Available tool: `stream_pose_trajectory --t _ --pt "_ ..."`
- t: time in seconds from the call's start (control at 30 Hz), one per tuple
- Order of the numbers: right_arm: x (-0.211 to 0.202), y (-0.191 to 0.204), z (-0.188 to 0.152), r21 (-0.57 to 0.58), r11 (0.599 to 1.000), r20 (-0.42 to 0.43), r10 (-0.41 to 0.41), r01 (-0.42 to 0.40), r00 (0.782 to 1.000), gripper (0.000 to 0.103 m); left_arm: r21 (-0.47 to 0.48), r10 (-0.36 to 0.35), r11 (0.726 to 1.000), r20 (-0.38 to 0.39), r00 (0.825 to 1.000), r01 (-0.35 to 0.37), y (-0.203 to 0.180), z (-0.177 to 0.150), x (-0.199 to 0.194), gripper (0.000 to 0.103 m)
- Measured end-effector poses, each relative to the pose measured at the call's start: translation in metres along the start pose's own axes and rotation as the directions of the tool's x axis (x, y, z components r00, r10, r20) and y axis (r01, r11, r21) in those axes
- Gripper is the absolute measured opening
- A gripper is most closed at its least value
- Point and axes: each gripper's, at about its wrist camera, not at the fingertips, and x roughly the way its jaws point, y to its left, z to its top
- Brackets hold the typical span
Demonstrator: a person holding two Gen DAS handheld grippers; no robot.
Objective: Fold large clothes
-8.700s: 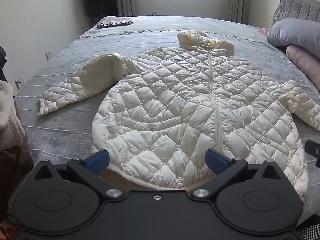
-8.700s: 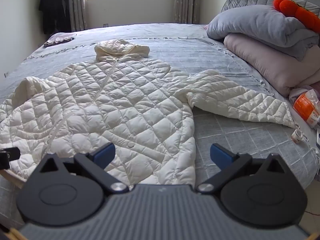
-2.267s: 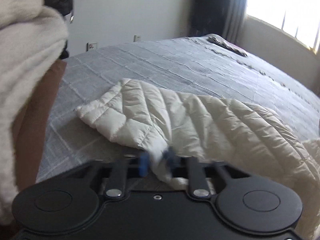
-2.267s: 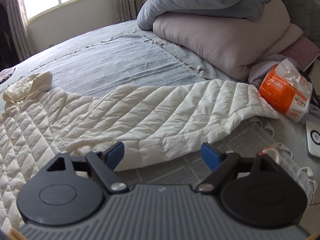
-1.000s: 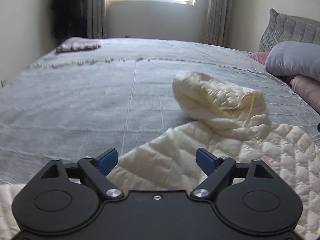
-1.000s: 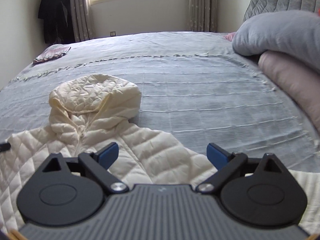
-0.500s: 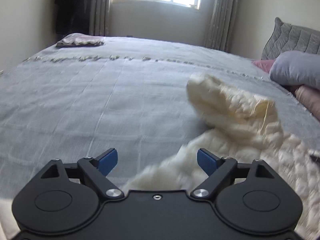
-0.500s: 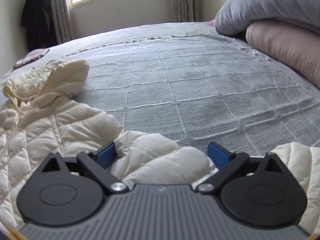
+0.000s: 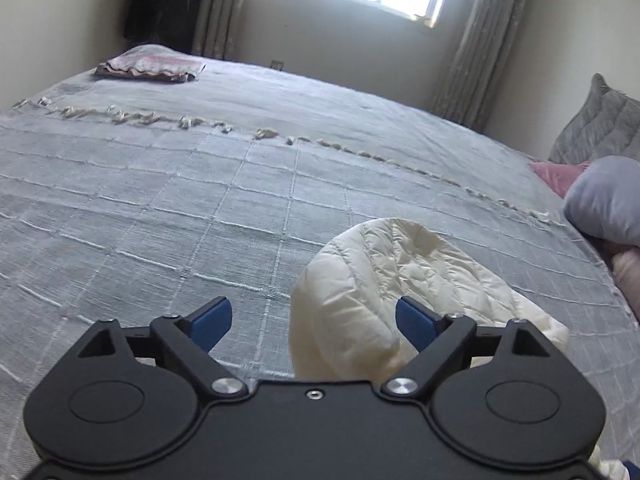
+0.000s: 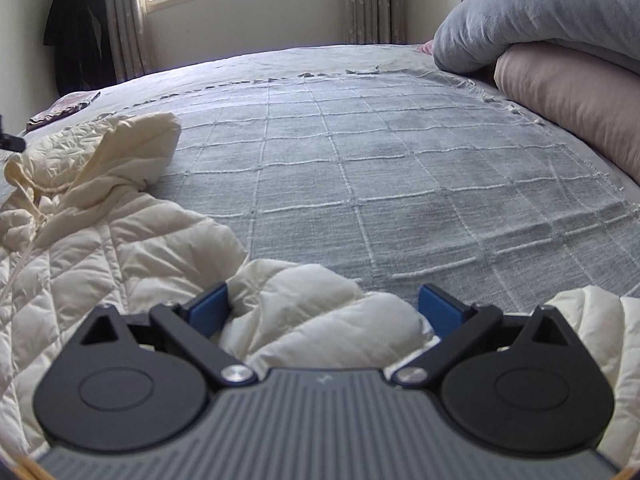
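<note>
A cream quilted puffer jacket lies on the grey bed. In the left wrist view its hood (image 9: 392,280) rises just ahead of my left gripper (image 9: 314,320), which is open, with the hood's edge between the pads. In the right wrist view the jacket's shoulder (image 10: 316,312) bulges between the pads of my open right gripper (image 10: 324,308). The hood (image 10: 100,152) lies to the left, and the jacket's body (image 10: 80,264) spreads to the lower left.
The grey checked bedspread (image 10: 400,168) stretches ahead. Stacked grey and pink bedding (image 10: 560,60) sits at the right. A folded cloth (image 9: 150,66) lies at the far left corner. A window and curtains stand behind the bed.
Both grippers have moved forward and lower over the jacket's top. The left one now sits beside the hood; the right one stays over the shoulder bulge. Both remain open.
</note>
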Motion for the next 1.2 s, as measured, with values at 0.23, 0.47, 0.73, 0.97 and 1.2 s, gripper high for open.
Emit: stream_pose_trajectory --t 0.23,0.47,0.73,0.97,1.2 --pt "0.001 0.004 -0.001 -0.017 1.000 0.001 -0.017 0.017 1.000 0.101 0.057 -0.038 0.998 0.021 0.999 0.036 -0.028 -0.004 -0.026 0.006" --pt "-0.022 0.004 0.002 0.014 1.000 -0.010 -0.011 0.012 1.000 0.101 0.369 -0.291 0.901 0.120 0.949 0.229 -0.051 -0.031 -0.138 0.005" --pt "-0.097 -0.004 0.013 0.099 0.973 0.042 0.203 -0.207 0.978 0.101 0.617 -0.383 0.714 -0.050 0.922 0.330 -0.037 -0.111 -0.203 0.006" --pt "-0.132 -0.030 0.019 0.207 0.921 0.027 0.331 -0.329 0.943 0.101 0.637 -0.249 0.664 -0.306 0.919 0.392 -0.004 -0.177 -0.212 0.012" --pt "-0.108 -0.020 0.017 0.457 0.751 0.000 0.535 -0.476 0.845 0.090 0.338 -0.370 0.850 -0.164 0.914 0.405 0.041 -0.151 -0.228 0.074"
